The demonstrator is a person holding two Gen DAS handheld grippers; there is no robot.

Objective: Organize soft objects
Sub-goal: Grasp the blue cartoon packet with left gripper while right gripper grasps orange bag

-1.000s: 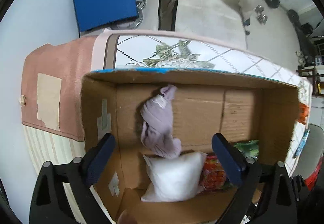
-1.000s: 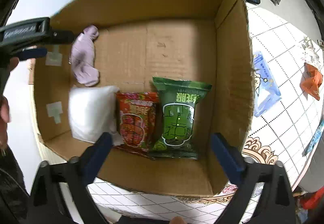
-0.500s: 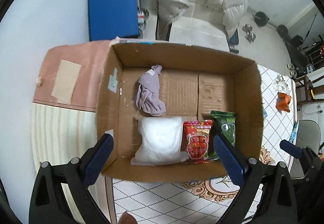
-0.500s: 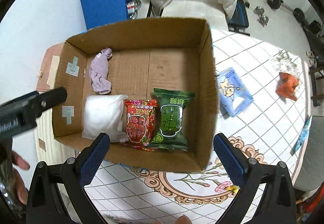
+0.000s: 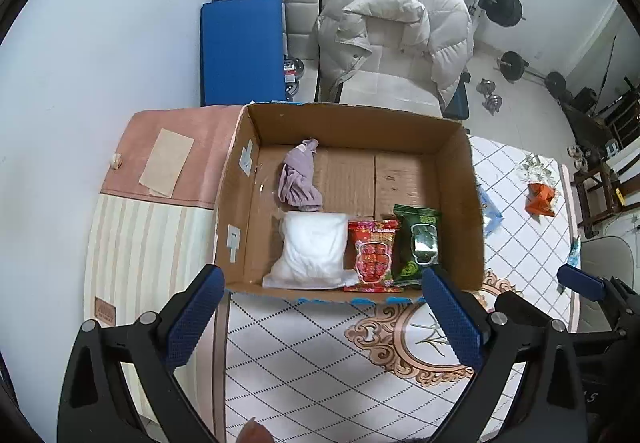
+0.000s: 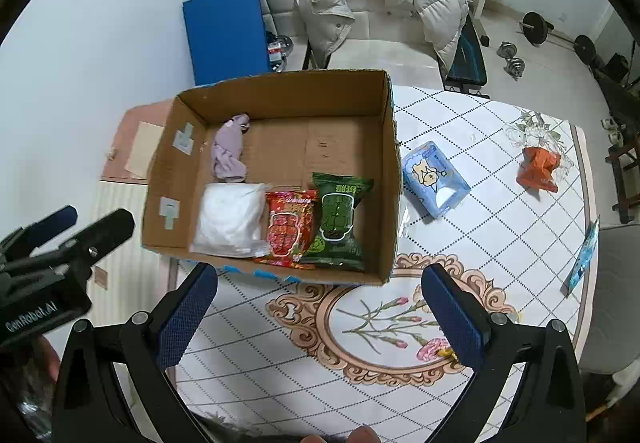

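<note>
Hovering above the cardboard box (image 6: pixel 276 255), left gripper (image 5: pixel 320 317) and right gripper (image 6: pixel 320 307) both spread wide, holding nothing. Best reaching next for the blue tissue pack (image 6: pixel 434 179) beside the box's right wall, pinching mid-body.

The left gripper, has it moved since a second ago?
Yes. The left gripper has pulled up and back: the cardboard box once filled its view, and its blue pads now hang over the tablecloth.

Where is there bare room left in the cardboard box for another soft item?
The cardboard box has bare floor in its far right part, bordered by the purple cloth on the left and the green packet in front. The near row is crowded: white pouch, red packet and green packet lie side by side.
</note>
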